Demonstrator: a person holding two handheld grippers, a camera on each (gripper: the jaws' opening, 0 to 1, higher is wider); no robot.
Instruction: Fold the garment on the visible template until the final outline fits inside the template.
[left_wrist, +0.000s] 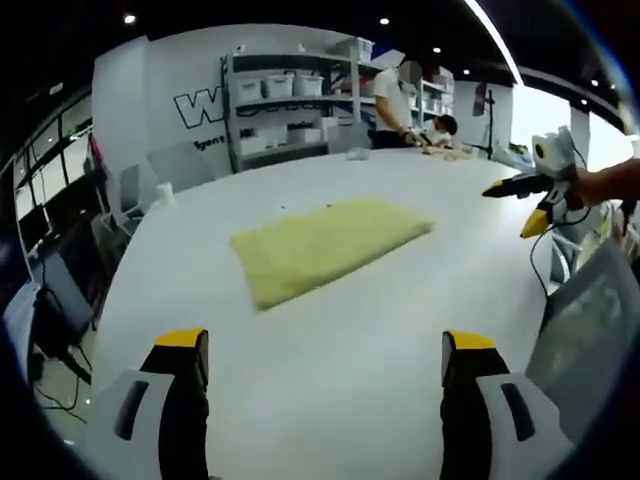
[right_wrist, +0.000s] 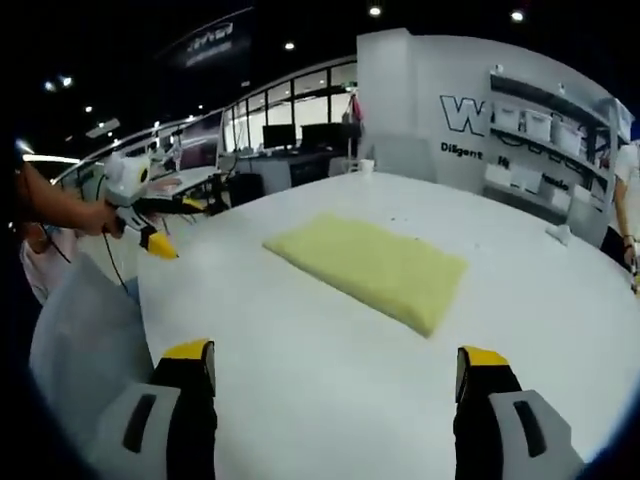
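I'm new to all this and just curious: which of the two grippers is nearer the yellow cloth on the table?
Right, narrowly. Right gripper faces the yellow cloth with little table between; left gripper hangs slightly farther back.

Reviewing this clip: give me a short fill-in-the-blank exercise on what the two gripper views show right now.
1. The fluffy garment lying on the table is pale ____ in colour.
2. The left gripper has its jaws ____, holding nothing.
3. The right gripper is held back from the garment, not ____ it.
4. The table top is ____ in colour.

Missing words: yellow; open; touching; white
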